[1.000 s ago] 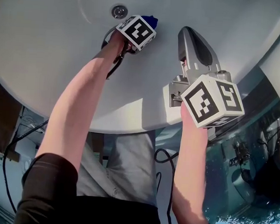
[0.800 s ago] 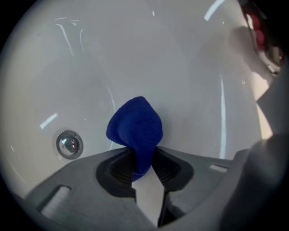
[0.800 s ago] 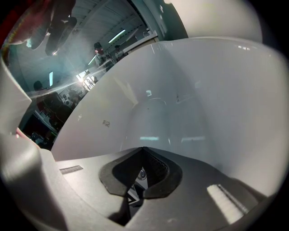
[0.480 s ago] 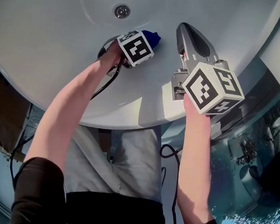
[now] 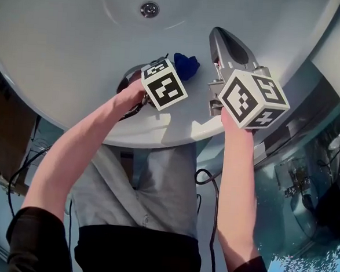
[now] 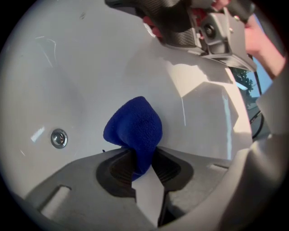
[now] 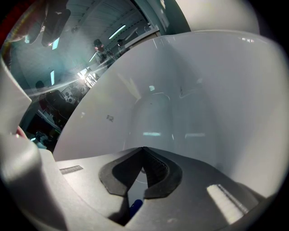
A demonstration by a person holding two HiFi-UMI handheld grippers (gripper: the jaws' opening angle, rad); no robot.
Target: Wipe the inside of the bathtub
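Observation:
A blue cloth [image 6: 134,128] is pinched between the jaws of my left gripper [image 6: 141,155], bunched into a lump against the white inner wall of the bathtub [image 6: 67,67]. In the head view the cloth [image 5: 186,65] pokes out past the left gripper [image 5: 173,74], close under the tub's near rim. My right gripper [image 5: 220,40] hangs just to the right of it over the tub wall, its jaws shut with nothing between them. In the right gripper view the right gripper [image 7: 143,153] points along the tub's white basin [image 7: 189,99].
A round chrome fitting [image 5: 148,9] sits in the tub wall beyond the cloth, also visible as a chrome fitting [image 6: 58,138] in the left gripper view. The tub's near rim [image 5: 176,136] curves in front of the person's legs. Black cables [image 5: 204,184] trail on the floor below.
The left gripper has drawn the blue cloth back along the tub wall toward the near rim, away from the chrome fitting. The right gripper has stayed beside it, shifting slightly.

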